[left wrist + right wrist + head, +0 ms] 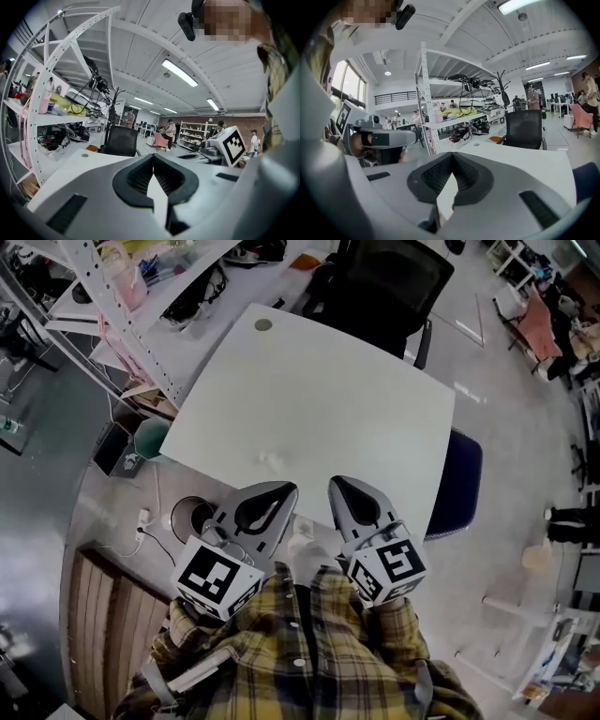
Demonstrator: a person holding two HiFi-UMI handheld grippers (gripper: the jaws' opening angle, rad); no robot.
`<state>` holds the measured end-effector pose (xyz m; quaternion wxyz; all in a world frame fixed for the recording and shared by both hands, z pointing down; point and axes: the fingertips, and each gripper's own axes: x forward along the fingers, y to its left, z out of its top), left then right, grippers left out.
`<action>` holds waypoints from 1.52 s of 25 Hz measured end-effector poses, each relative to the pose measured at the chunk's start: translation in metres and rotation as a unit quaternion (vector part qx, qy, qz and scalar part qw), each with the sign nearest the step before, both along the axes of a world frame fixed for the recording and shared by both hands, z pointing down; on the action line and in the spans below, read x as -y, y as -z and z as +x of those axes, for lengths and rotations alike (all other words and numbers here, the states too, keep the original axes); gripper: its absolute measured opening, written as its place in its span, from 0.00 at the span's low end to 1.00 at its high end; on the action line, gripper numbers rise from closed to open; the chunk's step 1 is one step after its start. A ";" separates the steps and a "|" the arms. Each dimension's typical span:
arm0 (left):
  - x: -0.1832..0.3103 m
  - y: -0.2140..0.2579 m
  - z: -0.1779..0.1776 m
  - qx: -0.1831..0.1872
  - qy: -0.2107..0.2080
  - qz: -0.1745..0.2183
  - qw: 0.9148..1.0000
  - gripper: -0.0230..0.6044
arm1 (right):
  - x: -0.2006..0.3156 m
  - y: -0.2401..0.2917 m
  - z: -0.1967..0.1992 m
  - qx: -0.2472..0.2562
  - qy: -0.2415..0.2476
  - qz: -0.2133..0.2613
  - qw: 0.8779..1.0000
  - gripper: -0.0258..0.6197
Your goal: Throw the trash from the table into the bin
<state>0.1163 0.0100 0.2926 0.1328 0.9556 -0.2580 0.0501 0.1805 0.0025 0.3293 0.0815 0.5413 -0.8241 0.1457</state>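
Observation:
A small crumpled white scrap of trash lies on the white table near its front edge. Both grippers are held close to my body, just short of that edge. My left gripper is shut and holds nothing; its jaws meet at the tip. My right gripper beside it is likewise shut and empty. The scrap sits a little beyond the left gripper's tip and is hidden in both gripper views. A round dark bin stands on the floor left of the left gripper.
A black office chair stands at the table's far side and a blue chair at its right. A white shelf rack and a teal bucket stand left of the table. People stand far off in the room.

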 end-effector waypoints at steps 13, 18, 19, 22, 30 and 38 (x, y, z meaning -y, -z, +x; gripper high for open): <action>0.067 -0.009 0.026 0.013 0.102 -0.009 0.995 0.05 | 0.067 -0.010 0.030 0.002 0.101 -0.016 0.995 0.04; 0.077 -0.015 0.018 0.011 0.114 -0.019 0.993 0.05 | 0.075 -0.014 0.024 0.005 0.113 -0.022 0.993 0.04; 0.079 -0.016 0.017 0.010 0.115 -0.021 0.993 0.05 | 0.076 -0.015 0.023 0.006 0.112 -0.025 0.993 0.04; 0.081 -0.019 0.016 0.011 0.111 -0.027 0.993 0.05 | 0.076 -0.020 0.022 0.009 0.108 -0.038 0.993 0.04; 0.085 -0.029 0.016 0.002 0.080 -0.043 0.996 0.05 | 0.081 -0.024 0.014 0.005 0.103 -0.047 0.994 0.04; 0.091 -0.057 0.015 0.019 0.075 -0.069 0.995 0.20 | 0.074 -0.033 0.027 0.000 0.088 -0.061 0.994 0.04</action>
